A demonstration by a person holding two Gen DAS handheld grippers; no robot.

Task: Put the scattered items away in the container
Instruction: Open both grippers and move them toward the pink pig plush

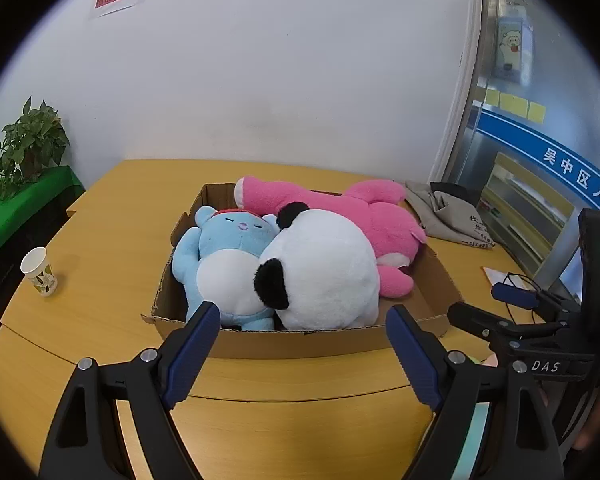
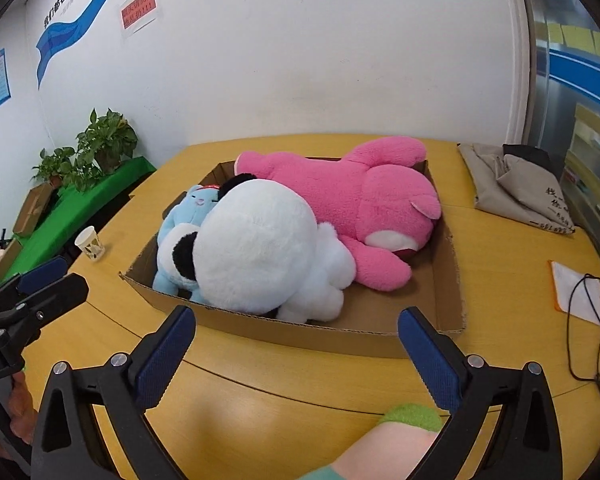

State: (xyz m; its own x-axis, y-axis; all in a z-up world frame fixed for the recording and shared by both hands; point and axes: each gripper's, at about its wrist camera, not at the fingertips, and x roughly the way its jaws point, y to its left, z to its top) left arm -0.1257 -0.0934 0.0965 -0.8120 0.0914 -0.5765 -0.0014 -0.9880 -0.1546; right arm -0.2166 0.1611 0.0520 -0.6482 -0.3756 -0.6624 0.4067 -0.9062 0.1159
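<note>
A shallow cardboard box (image 1: 300, 342) (image 2: 440, 296) sits on the yellow table. In it lie a pink plush (image 1: 380, 228) (image 2: 360, 196), a white panda plush (image 1: 324, 272) (image 2: 260, 248) and a blue plush (image 1: 220, 264) (image 2: 184, 208). My left gripper (image 1: 302, 316) is open and empty, just in front of the box's near wall. My right gripper (image 2: 296, 324) is open and empty, also at the near wall. A pale plush with a green patch (image 2: 404, 432) lies on the table below the right gripper. The right gripper shows in the left wrist view (image 1: 500, 304); the left shows in the right wrist view (image 2: 44, 284).
A paper cup (image 1: 39, 271) (image 2: 90, 243) stands left of the box. A grey cloth bag (image 1: 448, 212) (image 2: 516, 184) lies at the far right. A paper and black cable (image 2: 584, 300) lie at the right. Potted plants (image 2: 100, 144) stand on a green bench left.
</note>
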